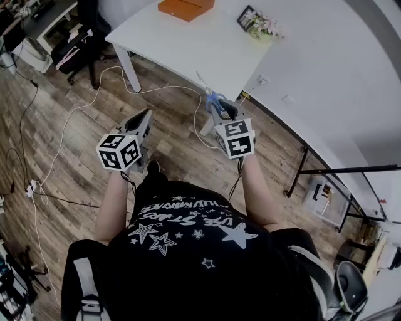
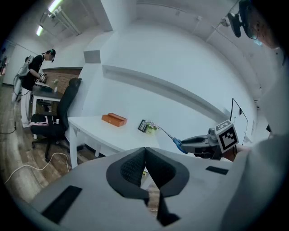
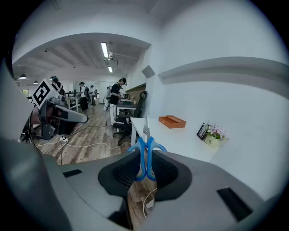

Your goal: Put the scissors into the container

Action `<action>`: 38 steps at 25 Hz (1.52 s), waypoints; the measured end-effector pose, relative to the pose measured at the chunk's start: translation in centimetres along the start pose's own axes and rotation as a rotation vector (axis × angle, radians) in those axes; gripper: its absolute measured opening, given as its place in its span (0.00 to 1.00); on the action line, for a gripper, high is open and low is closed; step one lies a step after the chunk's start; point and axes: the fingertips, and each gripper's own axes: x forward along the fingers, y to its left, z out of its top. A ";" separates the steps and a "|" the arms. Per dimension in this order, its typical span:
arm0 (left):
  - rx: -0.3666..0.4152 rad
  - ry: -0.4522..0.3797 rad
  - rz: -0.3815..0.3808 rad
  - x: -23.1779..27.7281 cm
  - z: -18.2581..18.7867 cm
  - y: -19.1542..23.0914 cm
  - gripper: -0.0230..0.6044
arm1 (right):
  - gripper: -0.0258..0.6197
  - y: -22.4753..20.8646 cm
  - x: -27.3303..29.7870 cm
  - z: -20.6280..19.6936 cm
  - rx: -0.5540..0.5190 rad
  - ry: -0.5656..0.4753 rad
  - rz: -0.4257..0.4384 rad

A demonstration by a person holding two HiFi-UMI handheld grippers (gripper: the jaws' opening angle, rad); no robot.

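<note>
Blue-handled scissors (image 3: pixel 146 153) are clamped by their handles in my right gripper (image 3: pixel 145 158), blades pointing forward toward the white table (image 3: pixel 180 140). In the head view the scissors (image 1: pixel 212 98) stick out ahead of the right gripper (image 1: pixel 220 113), above the wooden floor near the table's edge. An orange box-like container (image 1: pixel 185 7) lies at the far side of the table (image 1: pixel 207 47); it also shows as the orange container (image 3: pixel 172 121). My left gripper (image 1: pixel 144 118) is held at the same height to the left; in its own view the left gripper (image 2: pixel 145 153) is shut with nothing in it.
A small flower pot (image 1: pixel 263 26) and a dark frame (image 1: pixel 246 17) stand at the table's far right, by the white wall. White cables (image 1: pixel 75 116) trail over the floor. A black office chair (image 1: pixel 81 44) stands left of the table. People work at desks far behind.
</note>
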 end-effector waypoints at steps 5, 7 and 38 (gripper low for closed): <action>-0.002 0.003 0.001 -0.3 -0.2 0.5 0.07 | 0.20 0.7 0.2 -0.1 0.001 0.004 0.004; -0.003 0.003 0.000 -0.3 -0.2 0.8 0.07 | 0.20 0.8 0.5 -0.2 0.005 0.008 0.004; -0.022 0.074 -0.097 6.4 9.8 26.9 0.07 | 0.20 4.3 21.8 11.9 0.120 0.072 -0.108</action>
